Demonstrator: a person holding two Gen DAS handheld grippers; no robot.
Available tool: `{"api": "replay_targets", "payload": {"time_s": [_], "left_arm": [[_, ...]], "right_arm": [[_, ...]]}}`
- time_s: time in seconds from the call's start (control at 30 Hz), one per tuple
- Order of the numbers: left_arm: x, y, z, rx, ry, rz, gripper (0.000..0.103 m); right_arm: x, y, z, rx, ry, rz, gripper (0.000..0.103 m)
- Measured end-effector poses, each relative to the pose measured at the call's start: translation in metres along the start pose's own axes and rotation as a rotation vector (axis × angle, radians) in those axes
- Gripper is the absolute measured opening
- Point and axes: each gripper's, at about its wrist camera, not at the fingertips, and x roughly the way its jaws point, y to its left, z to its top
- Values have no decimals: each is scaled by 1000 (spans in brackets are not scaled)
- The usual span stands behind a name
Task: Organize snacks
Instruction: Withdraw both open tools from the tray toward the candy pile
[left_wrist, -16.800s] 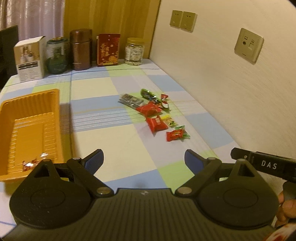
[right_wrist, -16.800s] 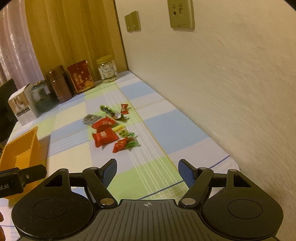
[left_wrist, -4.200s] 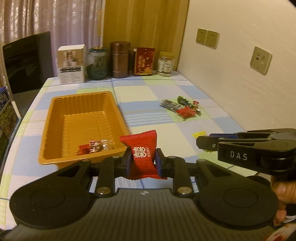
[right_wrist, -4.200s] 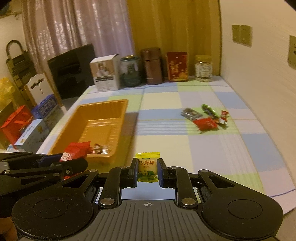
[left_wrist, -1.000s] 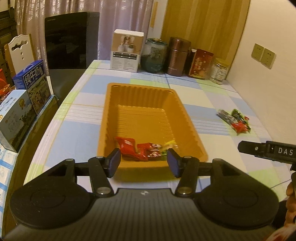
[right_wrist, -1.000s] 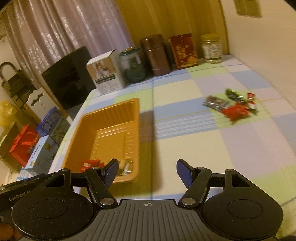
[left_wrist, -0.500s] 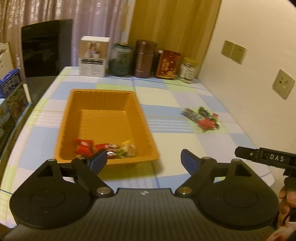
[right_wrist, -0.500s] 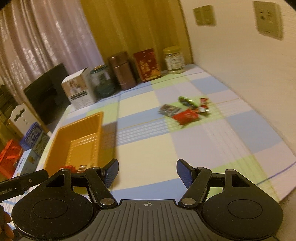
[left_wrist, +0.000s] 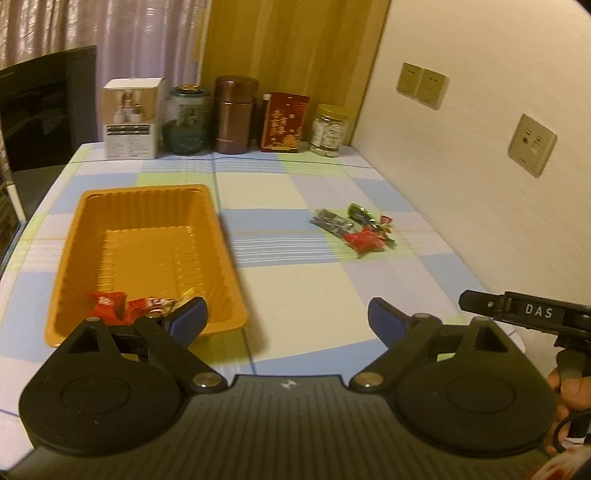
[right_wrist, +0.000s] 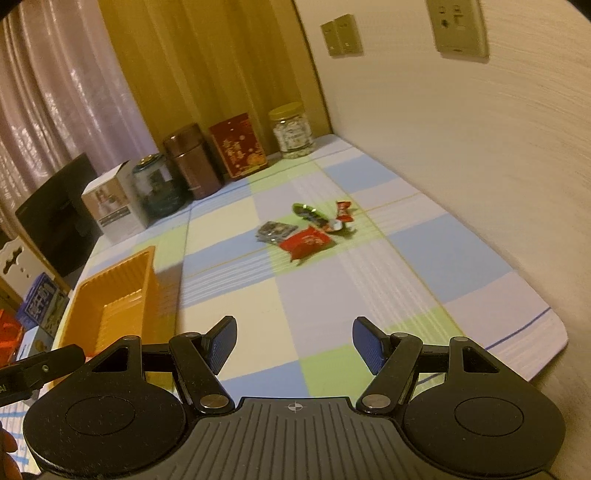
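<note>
An orange tray (left_wrist: 147, 206) (right_wrist: 122, 280) lies on the left of the checked tablecloth, with several red and yellow wrapped snacks (left_wrist: 122, 302) at its near end. A small heap of loose snacks (left_wrist: 354, 227) (right_wrist: 306, 230), red, green and grey wrappers, lies toward the wall on the right. My left gripper (left_wrist: 288, 319) hovers over the near table edge, right of the tray's near corner; its jaws are opening and nothing is between them. My right gripper (right_wrist: 293, 339) is open and empty, pointing at the loose snacks from well short of them.
A white box (left_wrist: 131, 118), a green jar (left_wrist: 186, 120), a brown canister (left_wrist: 234, 114), a red tin (left_wrist: 284, 122) and a glass jar (left_wrist: 328, 129) line the table's far edge. The wall (left_wrist: 480, 166) runs along the right side. A dark chair (left_wrist: 44, 107) stands at left.
Both grippers have swung right, away from the tray toward the loose snacks. The left jaws have spread much wider since the earliest of the last frames. The right jaws kept their width.
</note>
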Motion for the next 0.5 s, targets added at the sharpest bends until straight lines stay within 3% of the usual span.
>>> {"api": "replay_targets", "payload": {"time_s": [0.5], "left_arm": [[50,-47,27,114,12,-68,93]], "right_arm": [[7,-46,19,28,-22,-69,69]]}}
